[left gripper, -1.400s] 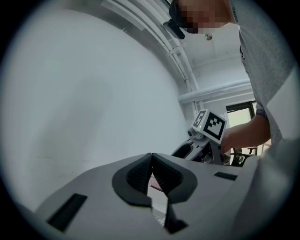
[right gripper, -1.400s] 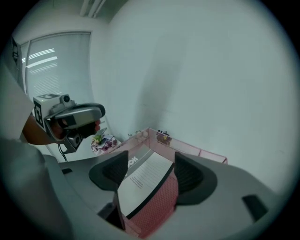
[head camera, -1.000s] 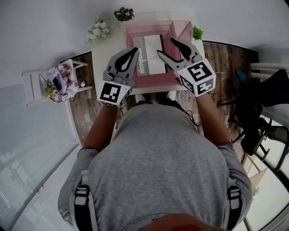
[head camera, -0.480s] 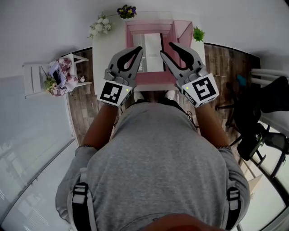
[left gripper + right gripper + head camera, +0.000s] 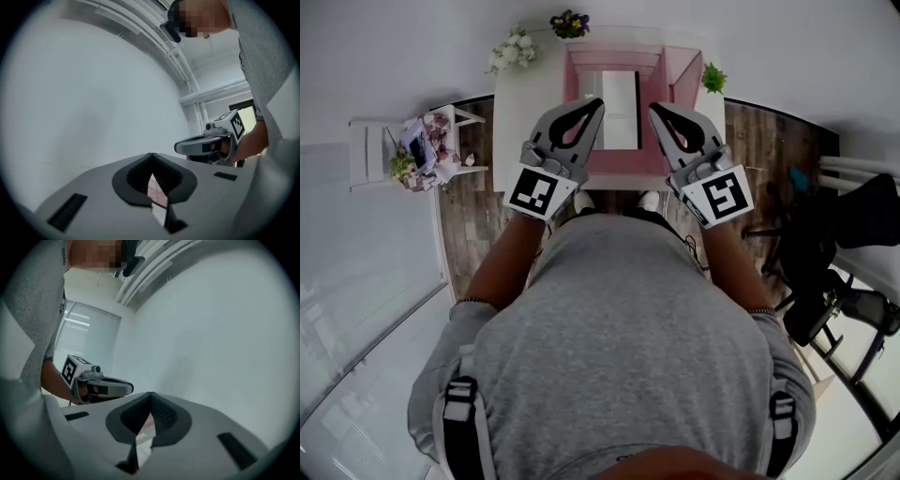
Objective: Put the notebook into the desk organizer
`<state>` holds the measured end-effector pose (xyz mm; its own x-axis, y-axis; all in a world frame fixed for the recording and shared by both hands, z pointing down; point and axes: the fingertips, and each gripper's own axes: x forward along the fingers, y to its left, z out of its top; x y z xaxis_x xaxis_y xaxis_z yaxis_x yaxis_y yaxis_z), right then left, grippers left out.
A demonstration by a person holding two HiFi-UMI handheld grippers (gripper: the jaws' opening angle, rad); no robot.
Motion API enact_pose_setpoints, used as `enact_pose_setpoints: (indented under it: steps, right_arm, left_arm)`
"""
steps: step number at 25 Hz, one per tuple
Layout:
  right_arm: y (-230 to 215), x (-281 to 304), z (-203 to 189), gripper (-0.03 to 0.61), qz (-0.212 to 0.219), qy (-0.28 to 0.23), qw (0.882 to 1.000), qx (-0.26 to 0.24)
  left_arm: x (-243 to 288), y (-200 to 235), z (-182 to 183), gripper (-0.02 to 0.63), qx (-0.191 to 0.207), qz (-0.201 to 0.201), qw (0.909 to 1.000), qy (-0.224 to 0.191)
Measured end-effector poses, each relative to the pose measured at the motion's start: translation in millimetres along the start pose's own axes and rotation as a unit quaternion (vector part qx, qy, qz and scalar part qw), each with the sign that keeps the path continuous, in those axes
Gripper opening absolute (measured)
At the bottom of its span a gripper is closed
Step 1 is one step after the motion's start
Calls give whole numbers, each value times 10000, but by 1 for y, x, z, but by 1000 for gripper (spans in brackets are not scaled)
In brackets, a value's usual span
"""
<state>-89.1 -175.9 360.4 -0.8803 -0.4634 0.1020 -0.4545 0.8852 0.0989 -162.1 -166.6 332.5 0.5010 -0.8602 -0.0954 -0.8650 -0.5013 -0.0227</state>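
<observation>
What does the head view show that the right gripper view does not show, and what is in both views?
Only the head view: the white table, the flowers and the wooden floor. Only the right gripper view: the window blinds and the ceiling. Both: the left gripper, the right gripper with jaws shut, and the notebook, which is only a strip in the gripper view.

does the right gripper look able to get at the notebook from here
Probably yes: the notebook lies uncovered in the open pink organizer, close to the right gripper, with nothing between them. Its shut jaws would need opening first.
</observation>
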Motion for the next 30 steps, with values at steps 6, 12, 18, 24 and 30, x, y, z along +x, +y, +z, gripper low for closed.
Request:
enact_pose_setpoints:
  steps: [6,12,18,24,30]
  right_arm:
    - [-6,-4,7,6,-152,-109,9998,-96]
    - [-12,-6,10,6,-280,-137,9994,-134]
    - [-17,-9,10,6,-369,-160,9991,-125]
    - [-16,-10,12,6,-376,-164,9991,-135]
    - [-13,-11,12,6,-371,-176,9990,-159]
  left_arm:
    - [1,-1,4,18,22,37,10000,-51]
    - [1,0,8,18,16,64,9999,-85]
    - [0,2,10,18,41,108,9999,-113]
    - [-3,3,11,18,30,135,9998,-118]
    - [-4,4,11,18,17,155,9998,-117]
